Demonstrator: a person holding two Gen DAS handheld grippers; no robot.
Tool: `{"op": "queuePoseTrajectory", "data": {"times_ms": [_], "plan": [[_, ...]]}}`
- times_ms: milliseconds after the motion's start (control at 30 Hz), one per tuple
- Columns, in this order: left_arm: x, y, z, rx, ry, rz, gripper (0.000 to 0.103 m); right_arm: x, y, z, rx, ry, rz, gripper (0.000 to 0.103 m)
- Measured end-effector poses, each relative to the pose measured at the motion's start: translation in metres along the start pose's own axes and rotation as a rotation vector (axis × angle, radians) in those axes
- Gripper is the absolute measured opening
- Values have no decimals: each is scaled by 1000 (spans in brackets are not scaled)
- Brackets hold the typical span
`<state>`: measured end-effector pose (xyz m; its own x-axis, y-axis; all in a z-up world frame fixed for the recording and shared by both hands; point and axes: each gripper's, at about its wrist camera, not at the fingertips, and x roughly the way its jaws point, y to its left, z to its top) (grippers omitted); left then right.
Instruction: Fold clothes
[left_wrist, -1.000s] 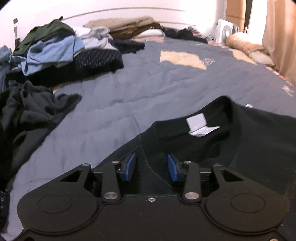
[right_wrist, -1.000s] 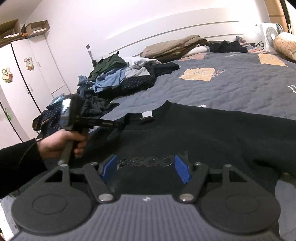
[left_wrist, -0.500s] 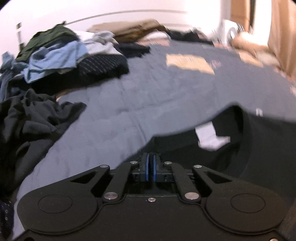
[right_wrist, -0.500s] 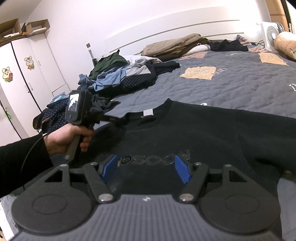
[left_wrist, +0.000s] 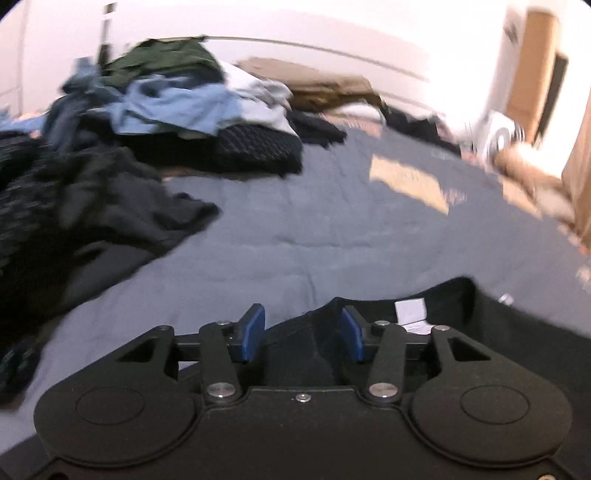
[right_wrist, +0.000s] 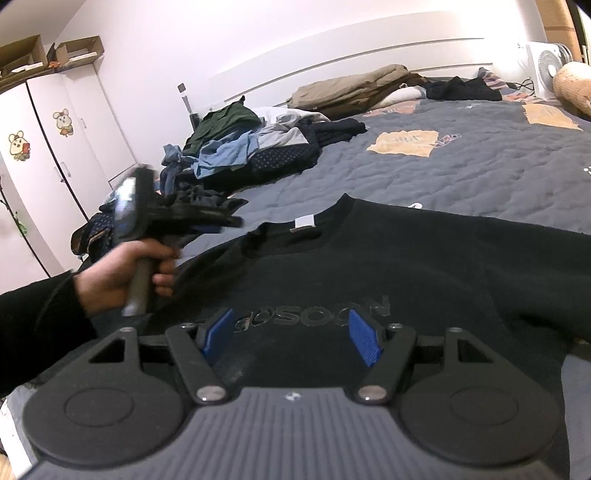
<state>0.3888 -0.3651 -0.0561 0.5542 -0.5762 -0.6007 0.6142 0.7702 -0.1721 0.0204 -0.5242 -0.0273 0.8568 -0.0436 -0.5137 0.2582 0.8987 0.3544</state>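
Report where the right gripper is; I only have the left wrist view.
Observer: The right gripper is open, above the printed lettering on the black sweatshirt's chest.
Operator: Describe how the sweatshirt lies.
Observer: Spread flat on the bed, front up, collar pointing away from the right gripper.
Operator: Check my left gripper from that side.
Observer: A hand holds the left gripper raised by the sweatshirt's shoulder edge, near the collar; it looks blurred.
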Motion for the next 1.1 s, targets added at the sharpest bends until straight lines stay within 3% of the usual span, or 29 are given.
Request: {"op": "queuePoseTrajectory", "data": {"times_ms": [167,433,533,767,1100], "plan": [[-83,25,-31,-83,-16,13,63,-4,8,5,21,-19,17,68],[-197,42,-112,-106,-16,94,64,-5,37,5,-2,-9,32,73],[-228,35,-139,-90,-56,121,70,-5,53,2,-28,2,47,76],[-256,10,-158,21,-74,102,71,-7,89,-4,-85,1,34,82],[-282,19,-185,28,-65,115,73,3,128,-16,-148,34,35,84]]}}
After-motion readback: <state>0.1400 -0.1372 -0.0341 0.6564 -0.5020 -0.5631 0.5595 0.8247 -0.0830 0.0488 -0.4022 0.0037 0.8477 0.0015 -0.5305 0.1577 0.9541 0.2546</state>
